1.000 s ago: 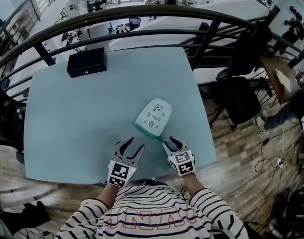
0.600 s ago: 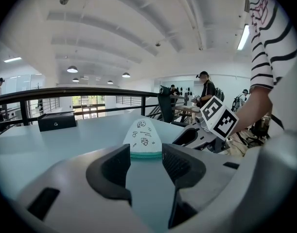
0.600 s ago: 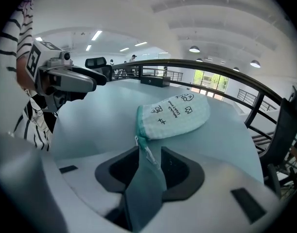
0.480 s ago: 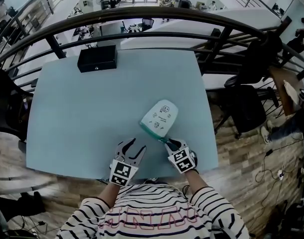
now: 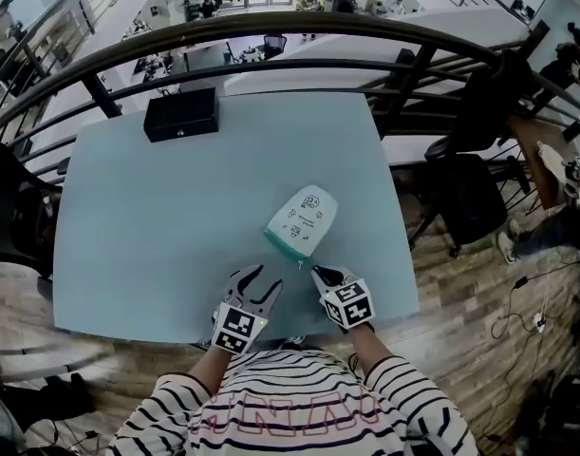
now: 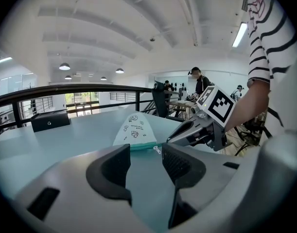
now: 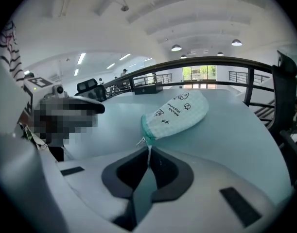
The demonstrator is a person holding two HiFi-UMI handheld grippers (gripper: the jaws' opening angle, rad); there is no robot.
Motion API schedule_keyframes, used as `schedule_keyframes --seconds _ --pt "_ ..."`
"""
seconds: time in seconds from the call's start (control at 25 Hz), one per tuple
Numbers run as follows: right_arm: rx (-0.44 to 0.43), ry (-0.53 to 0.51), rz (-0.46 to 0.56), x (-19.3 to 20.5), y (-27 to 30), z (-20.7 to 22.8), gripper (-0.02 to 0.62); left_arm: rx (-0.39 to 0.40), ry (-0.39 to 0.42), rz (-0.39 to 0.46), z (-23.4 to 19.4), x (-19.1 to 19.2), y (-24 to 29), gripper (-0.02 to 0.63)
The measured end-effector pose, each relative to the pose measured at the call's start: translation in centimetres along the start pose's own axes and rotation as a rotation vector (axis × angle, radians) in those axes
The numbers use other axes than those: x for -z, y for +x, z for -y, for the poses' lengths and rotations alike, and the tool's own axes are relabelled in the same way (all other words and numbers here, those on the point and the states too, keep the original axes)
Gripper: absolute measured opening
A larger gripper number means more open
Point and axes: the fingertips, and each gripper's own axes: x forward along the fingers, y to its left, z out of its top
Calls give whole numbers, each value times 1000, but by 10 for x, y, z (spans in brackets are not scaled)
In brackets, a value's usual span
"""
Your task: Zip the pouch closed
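Head view: a pale blue bench (image 5: 157,217) stood in front of a dark curved railing (image 5: 299,25), with a black box (image 5: 180,114) near its far left corner. The pouch (image 5: 302,218), white with small printed drawings and a teal zipper edge, lay flat on the near right part of the bench, its teal end turned toward the person and its rounded end pointing away. The left claw (image 5: 255,281) hovered just short of the pouch and to its left, jaws spread, touching nothing. The right claw (image 5: 315,274) met the small zipper pull (image 5: 300,264) that hung out from the near right corner of the teal edge. Both hands wore striped sleeves. Left gripper view: the two dark jaws stood well apart with only bare bench between them; the pouch (image 6: 134,130) lay beyond their tips, and the zipper pull (image 6: 157,150) stuck out at its right corner, where the tip of the right claw (image 6: 173,137) reached in under its marker cube (image 6: 217,104). Right gripper view: the jaws had just been closing and were pressed nearly together at their tips, pinching the thin zipper pull (image 7: 148,150) between them; the pouch (image 7: 176,111) lay just ahead on the bench, its teal end nearest the claw.
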Motion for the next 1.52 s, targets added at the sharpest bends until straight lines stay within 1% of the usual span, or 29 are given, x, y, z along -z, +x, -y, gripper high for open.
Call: schedule_keyframes --seconds 0.12,0.4,0.68,0.84,1.04,1.32,1.52 --pt "-13 42 36 -10 -2 -8 38 23 10 -9 4 1 4 184" --pt "-25 68 100 -34 -12 -26 38 74 28 -39 11 2 12 184" --pt "-18 59 161 -57 -25 -44 37 113 27 -28 9 -5 16 184" --pt "1 35 173 -64 -31 -55 37 136 10 -12 7 -8 18 184" --pt "32 30 184 -68 -40 -65 37 179 -19 -2 10 -14 18 183" --pt "60 40 212 -74 -51 -77 37 221 -27 27 11 -21 11 115" --pt "84 49 223 -75 -57 -86 37 256 -26 43 12 -29 4 110"
